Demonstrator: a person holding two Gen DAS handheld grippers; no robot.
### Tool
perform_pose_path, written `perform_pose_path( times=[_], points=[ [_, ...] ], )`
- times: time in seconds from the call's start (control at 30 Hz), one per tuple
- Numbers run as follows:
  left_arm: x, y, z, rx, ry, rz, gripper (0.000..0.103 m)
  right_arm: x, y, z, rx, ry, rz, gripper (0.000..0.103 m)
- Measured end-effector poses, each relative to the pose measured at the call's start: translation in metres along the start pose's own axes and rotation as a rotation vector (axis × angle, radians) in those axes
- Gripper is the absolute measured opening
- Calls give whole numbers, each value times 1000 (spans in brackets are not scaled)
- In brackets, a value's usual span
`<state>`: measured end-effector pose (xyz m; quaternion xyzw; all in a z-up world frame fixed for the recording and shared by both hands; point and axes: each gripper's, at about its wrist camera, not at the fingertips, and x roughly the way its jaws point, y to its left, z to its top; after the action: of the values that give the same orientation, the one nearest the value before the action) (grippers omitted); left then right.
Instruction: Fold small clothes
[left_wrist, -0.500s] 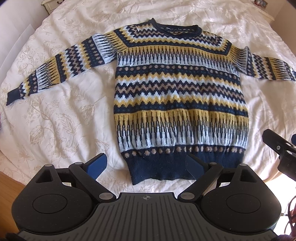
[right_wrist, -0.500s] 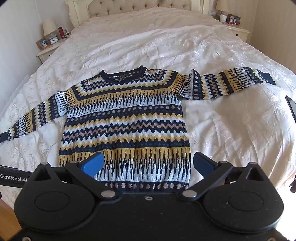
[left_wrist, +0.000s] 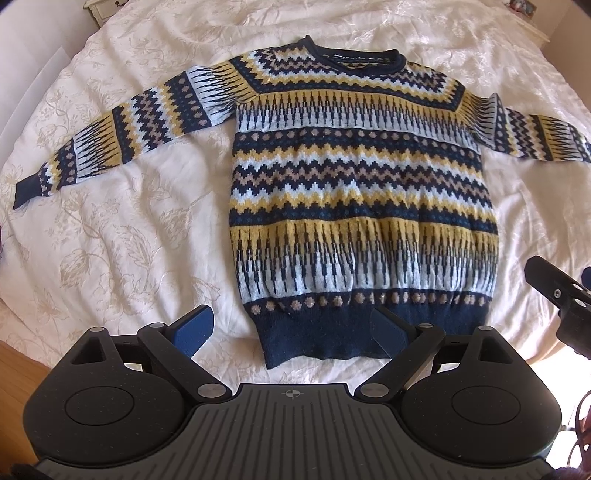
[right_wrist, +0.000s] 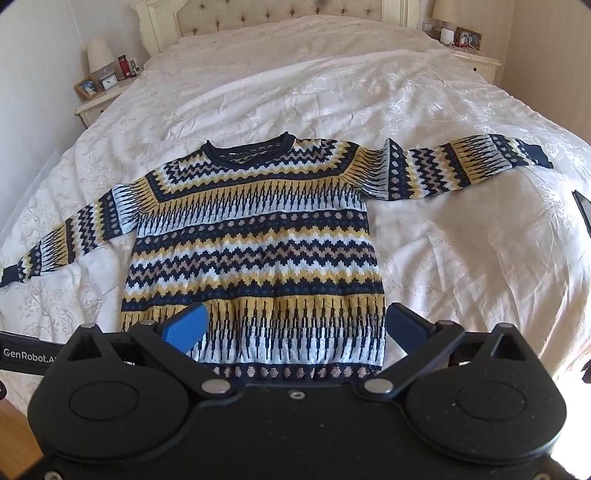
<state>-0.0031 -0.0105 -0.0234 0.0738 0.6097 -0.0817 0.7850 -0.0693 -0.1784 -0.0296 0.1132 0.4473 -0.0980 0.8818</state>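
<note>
A patterned knit sweater (left_wrist: 362, 184) in navy, yellow, pale blue and tan lies flat and face up on the bed, both sleeves spread out sideways. Its navy hem (left_wrist: 325, 339) points toward me. My left gripper (left_wrist: 291, 330) hovers open over the hem's left corner, holding nothing. In the right wrist view the same sweater (right_wrist: 255, 251) fills the middle, and my right gripper (right_wrist: 295, 328) stands open above the lower part of its body, nothing between the blue fingertips (right_wrist: 184, 328). The right gripper's black body (left_wrist: 561, 295) shows at the left view's right edge.
A white embroidered bedspread (right_wrist: 461, 266) covers the bed. Nightstands with lamps and small items stand at the back left (right_wrist: 99, 92) and back right (right_wrist: 469, 48), beside a tufted headboard (right_wrist: 280, 9). A dark flat object (right_wrist: 583, 214) lies at the bed's right edge. Wooden floor (left_wrist: 14, 362) shows at lower left.
Both grippers have shifted only slightly; the sweater sits a little higher in the right wrist view. The sweater itself has not moved.
</note>
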Motion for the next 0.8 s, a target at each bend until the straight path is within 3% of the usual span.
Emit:
perform_pose_path(
  times=[0.63, 0.8],
  points=[
    [4, 2, 5, -6, 4, -4, 92, 12, 2, 7, -12, 19, 19, 102],
    [4, -1, 17, -34, -30, -4, 84, 21, -5, 17, 2, 23, 29, 102]
  ],
)
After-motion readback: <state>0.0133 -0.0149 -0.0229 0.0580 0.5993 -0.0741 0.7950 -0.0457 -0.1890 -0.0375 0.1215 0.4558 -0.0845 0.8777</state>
